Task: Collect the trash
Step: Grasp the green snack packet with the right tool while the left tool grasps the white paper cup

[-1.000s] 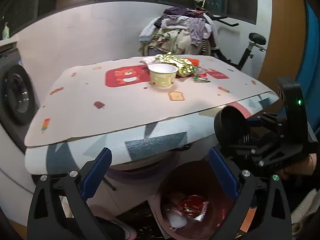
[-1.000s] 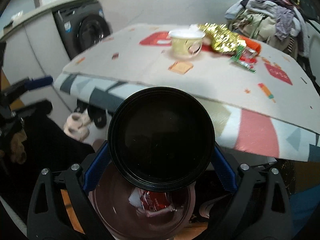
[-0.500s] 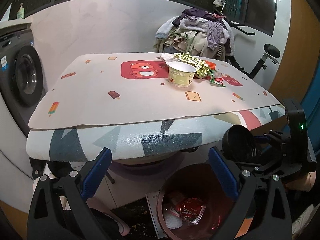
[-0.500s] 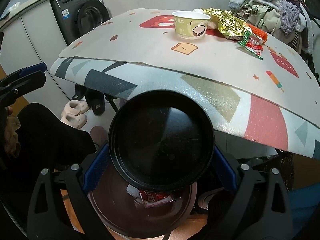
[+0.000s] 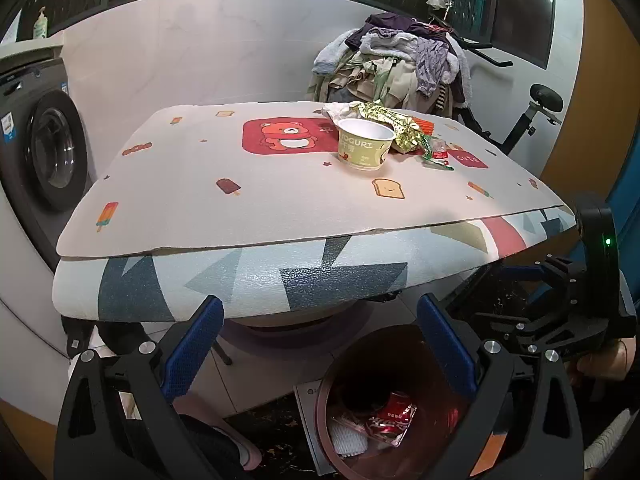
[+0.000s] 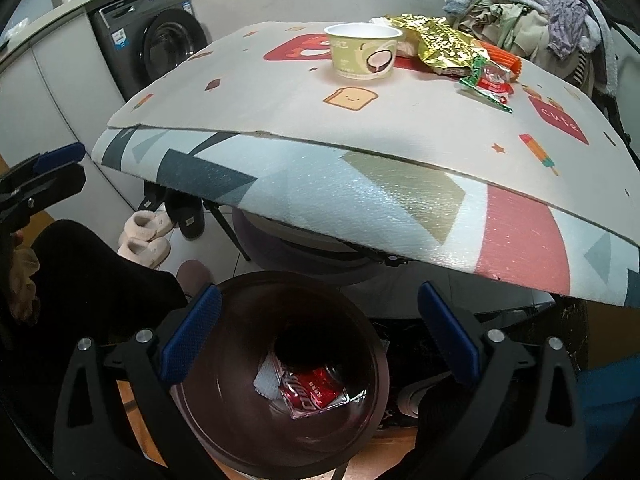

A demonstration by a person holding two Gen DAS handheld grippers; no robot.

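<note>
Left wrist view
Claw: your left claw [image 5: 318,354] hangs with its blue pads wide apart, nothing between them, below the near edge of the counter [image 5: 248,200].
Bin: the dark red trash bin [image 5: 384,400] stands on the floor under the counter edge, right of centre, with a red wrapper [image 5: 394,416] and white scraps inside.
Counter trash: the yogurt cup [image 5: 366,144] stands upright toward the far right, the gold foil wrapper [image 5: 394,122] touching its far side, a small green-and-red packet [image 5: 436,156] just right of it.
Other claw: your right claw [image 5: 532,316] shows at the right, beside the bin.

Right wrist view
Claw: your right claw [image 6: 318,354] is spread open and empty, directly above the trash bin [image 6: 224,420].
Bin contents: the red wrapper [image 6: 314,394] lies at the bottom, a black item [image 6: 292,350] at its far side.
Counter trash: yogurt cup [image 6: 364,52], gold foil wrapper [image 6: 436,46] and green-and-red packet [image 6: 490,82] sit on the far part of the counter [image 6: 400,128].
Floor: slippers [image 6: 146,240] lie at the left.
</note>
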